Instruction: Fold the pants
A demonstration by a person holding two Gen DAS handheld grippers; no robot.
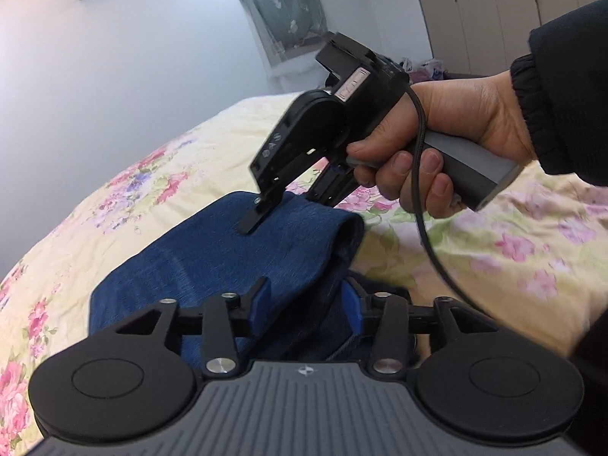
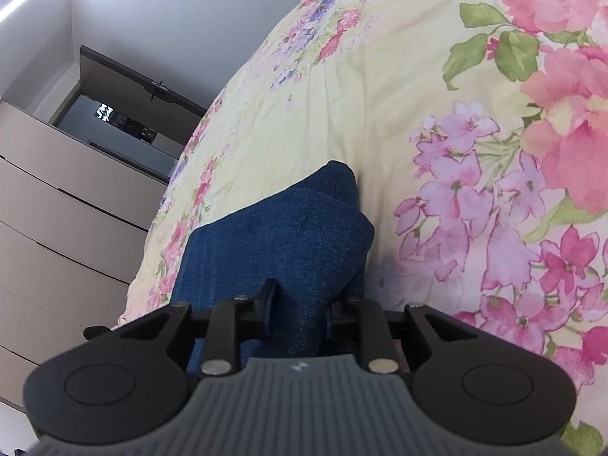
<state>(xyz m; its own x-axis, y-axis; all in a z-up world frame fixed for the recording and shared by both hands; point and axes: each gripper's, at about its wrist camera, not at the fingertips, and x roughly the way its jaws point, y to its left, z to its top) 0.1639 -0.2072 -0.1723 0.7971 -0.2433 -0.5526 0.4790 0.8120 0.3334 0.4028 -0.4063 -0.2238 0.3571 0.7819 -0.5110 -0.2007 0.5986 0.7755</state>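
Blue denim pants point(image 1: 212, 250) lie folded on a floral bedspread point(image 1: 114, 174). My left gripper point(image 1: 304, 302) is low over the near end of the pants. Its blue-padded fingers point(image 1: 259, 302) stand apart, with a fold of denim between them that they do not pinch. A person's hand point(image 1: 448, 133) holds my right gripper point(image 1: 285, 212) at the far edge of the pants, fingers spread just above the cloth. In the right wrist view the pants point(image 2: 288, 235) fill the gap of my right gripper point(image 2: 302, 306), whose jaws are parted.
The bedspread point(image 2: 380, 114) reaches out on every side of the pants. A black cable point(image 1: 425, 205) hangs from the right gripper's handle. Beige drawers point(image 2: 57, 228) stand beside the bed. A wardrobe point(image 1: 513, 19) and a curtained window point(image 1: 281, 7) are at the far wall.
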